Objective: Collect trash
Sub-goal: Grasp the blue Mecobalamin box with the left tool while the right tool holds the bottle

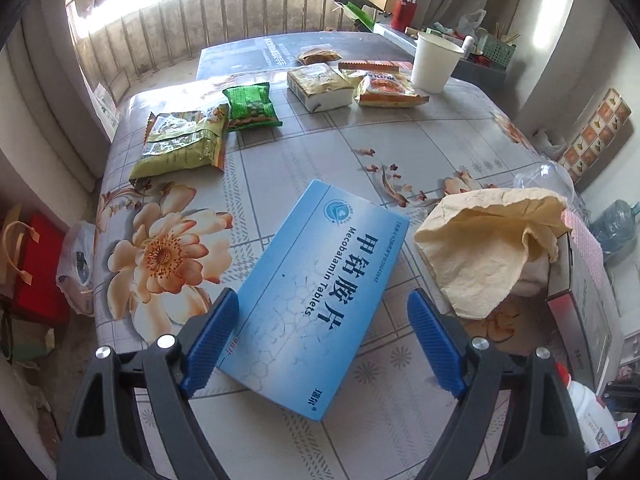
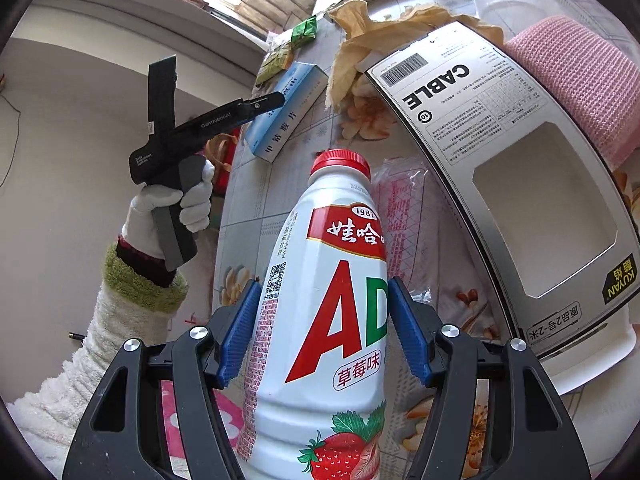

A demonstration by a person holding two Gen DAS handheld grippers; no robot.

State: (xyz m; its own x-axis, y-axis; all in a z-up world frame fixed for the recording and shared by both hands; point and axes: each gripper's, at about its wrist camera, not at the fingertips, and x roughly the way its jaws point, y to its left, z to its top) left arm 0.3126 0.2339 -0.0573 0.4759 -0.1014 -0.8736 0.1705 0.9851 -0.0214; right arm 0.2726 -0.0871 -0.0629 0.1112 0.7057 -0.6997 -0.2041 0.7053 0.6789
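Left tongs (image 1: 320,344): we've got these spread wide, blue pads either side of the pill box (image 1: 316,292) but not touching it, nothing held.
Right tongs (image 2: 324,332): clamped on the milk bottle (image 2: 320,320), red cap on, pads snug on both sides of the body.
Pill box: flat on the table (image 1: 440,140), skewed a bit, near end between our left jaws, far end pointing away toward the snacks.
Other trash: green snack bags (image 1: 180,144), a few wrappers (image 1: 388,88) and a paper cup (image 1: 434,64) at the far end, well apart from us. Crumpled paper (image 1: 492,248) just right of the box.
Cable box (image 2: 500,184): beside the bottle, looks like packaging too.
Step, we reckon: grab the pill box with the left.
How to do it well: twist the wrist so the pads line up with the long sides, drop until the tips nearly meet the table, then squeeze gently since thin card probably buckles.
Watch out: don't snag the crumpled paper, and keep the bottle hand steady meanwhile.
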